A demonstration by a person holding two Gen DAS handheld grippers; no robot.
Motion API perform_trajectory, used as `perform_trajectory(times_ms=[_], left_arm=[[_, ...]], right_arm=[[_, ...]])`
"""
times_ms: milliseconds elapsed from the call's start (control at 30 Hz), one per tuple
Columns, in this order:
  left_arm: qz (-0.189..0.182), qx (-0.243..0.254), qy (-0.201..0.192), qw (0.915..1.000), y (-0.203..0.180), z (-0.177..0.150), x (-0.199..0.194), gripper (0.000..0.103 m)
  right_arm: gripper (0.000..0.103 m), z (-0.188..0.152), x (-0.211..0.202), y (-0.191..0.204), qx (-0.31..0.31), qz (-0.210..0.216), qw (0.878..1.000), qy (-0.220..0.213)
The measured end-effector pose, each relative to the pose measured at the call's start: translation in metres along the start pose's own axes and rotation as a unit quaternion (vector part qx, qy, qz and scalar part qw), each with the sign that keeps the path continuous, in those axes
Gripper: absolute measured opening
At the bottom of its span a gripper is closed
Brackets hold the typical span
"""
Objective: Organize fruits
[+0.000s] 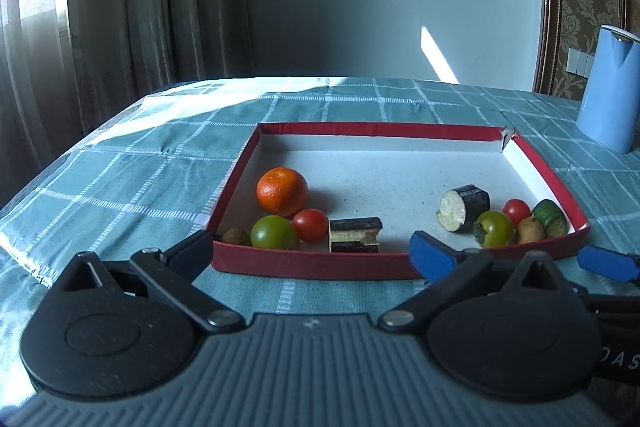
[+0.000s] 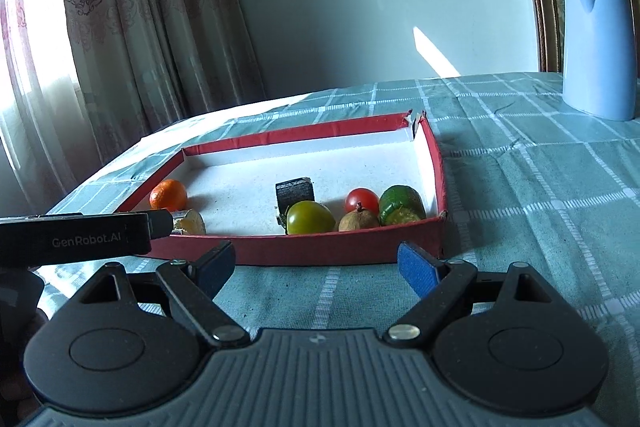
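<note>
A shallow red box [image 1: 312, 265] with a white floor lies on the checked tablecloth. At its left sit a tangerine [image 1: 282, 191], a green tomato [image 1: 275, 231], a red tomato [image 1: 310, 225], a small brown fruit [image 1: 236, 237] and a cut eggplant piece [image 1: 354, 235]. At its right lie a round eggplant piece [image 1: 464, 207], a second green tomato [image 1: 494, 229], a cherry tomato [image 1: 516, 211], a brown fruit [image 1: 530, 230] and a cucumber piece [image 1: 552, 217]. My left gripper [image 1: 310, 245] stands open before the box's front wall, holding nothing. My right gripper [image 2: 318, 267] is open too, just short of the box [image 2: 336, 249].
A tall blue jug [image 2: 598, 43] stands at the back right of the table. Curtains hang behind the far left edge. In the right wrist view the left gripper's black body [image 2: 80, 235] crosses in front of the box's left corner.
</note>
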State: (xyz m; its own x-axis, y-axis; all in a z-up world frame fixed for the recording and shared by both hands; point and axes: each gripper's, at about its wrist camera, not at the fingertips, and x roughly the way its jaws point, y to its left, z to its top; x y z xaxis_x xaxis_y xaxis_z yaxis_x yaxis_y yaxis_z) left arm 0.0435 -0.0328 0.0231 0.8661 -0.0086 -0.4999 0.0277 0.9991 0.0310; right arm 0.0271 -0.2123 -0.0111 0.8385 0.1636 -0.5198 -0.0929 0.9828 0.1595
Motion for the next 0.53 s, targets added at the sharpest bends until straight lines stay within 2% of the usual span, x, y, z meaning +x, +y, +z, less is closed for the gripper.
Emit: perform_trajectory(times_ms=[100,233,433,533], left_arm=[[0.012,-0.012,0.002,0.9999,0.008,-0.004,-0.007,0.103],[0.009,-0.025,0.010,0.9996,0.023,-0.010,-0.012,0.103],[0.037,-0.022,-0.004,0.9991,0.034,-0.018,-0.020,0.103],[0.034,-0.028,-0.005,0.9990,0.039,-0.020,-0.022,0.103]], right_arm=[[0.089,-0.001,0.000,0.012,-0.016,-0.006,1.000,-0.003],[0.089,-0.001,-0.003,0.020,-0.021,-0.011,0.999,-0.022],[0.089,-0.002,-0.006,0.029,-0.030,-0.021,0.999,-0.036],[0.089,-0.003,-0.008,0.032,-0.035,-0.020,0.998,-0.038]])
